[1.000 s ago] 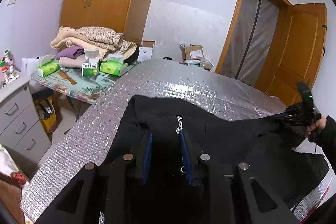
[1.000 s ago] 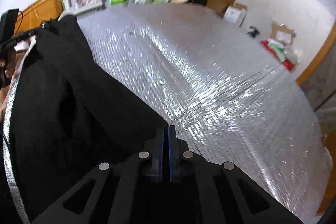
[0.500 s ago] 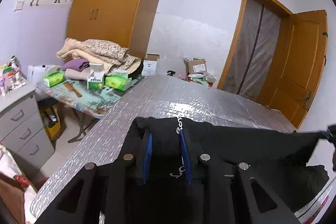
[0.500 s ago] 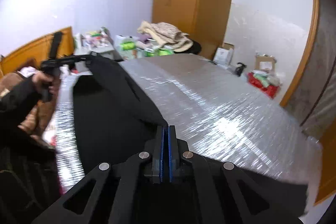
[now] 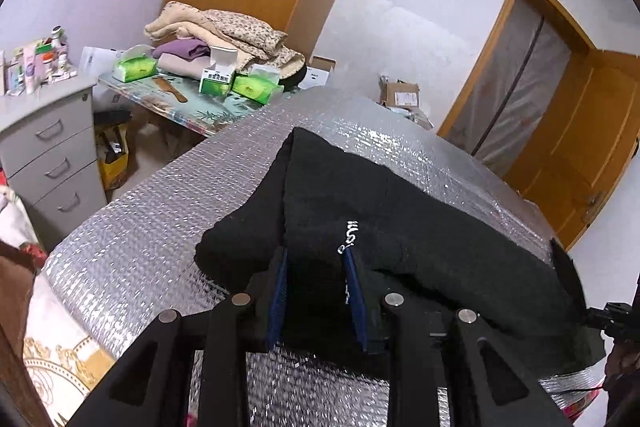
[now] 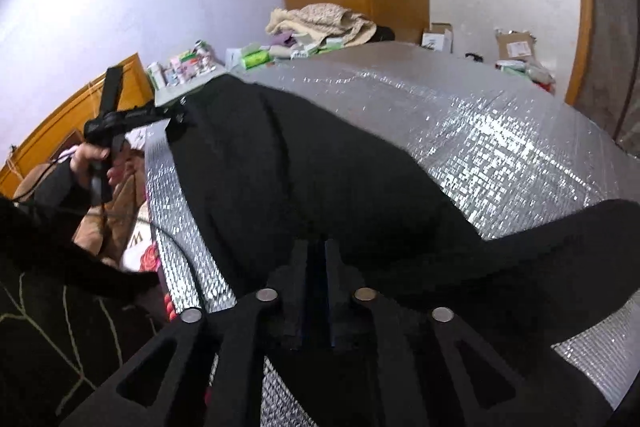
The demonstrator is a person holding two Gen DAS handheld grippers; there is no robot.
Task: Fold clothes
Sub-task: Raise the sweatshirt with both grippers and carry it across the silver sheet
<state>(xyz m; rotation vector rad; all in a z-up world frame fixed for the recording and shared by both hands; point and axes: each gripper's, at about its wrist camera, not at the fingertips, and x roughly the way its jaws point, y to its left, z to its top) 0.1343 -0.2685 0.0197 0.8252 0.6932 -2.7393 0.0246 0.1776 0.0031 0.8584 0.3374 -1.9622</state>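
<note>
Stretching from left gripper (image 5: 316,291) toward 3 o'clock to right gripper (image 6: 316,291), the black garment (image 5: 400,227) hangs pinched in both jaws.

My black sweater (image 5: 400,219) with white lettering lies on the glittering silver mat (image 5: 152,227); upper left, green tissue packs (image 5: 136,67) and a floral beige blanket (image 5: 240,31).

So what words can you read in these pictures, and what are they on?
White letters on the black garment, beside the left gripper: folded, unreadable.
Print on the green tissue packs: too small.
Labels on the bottles: too blurred.
Label on the cardboard box: too blurred.
</note>
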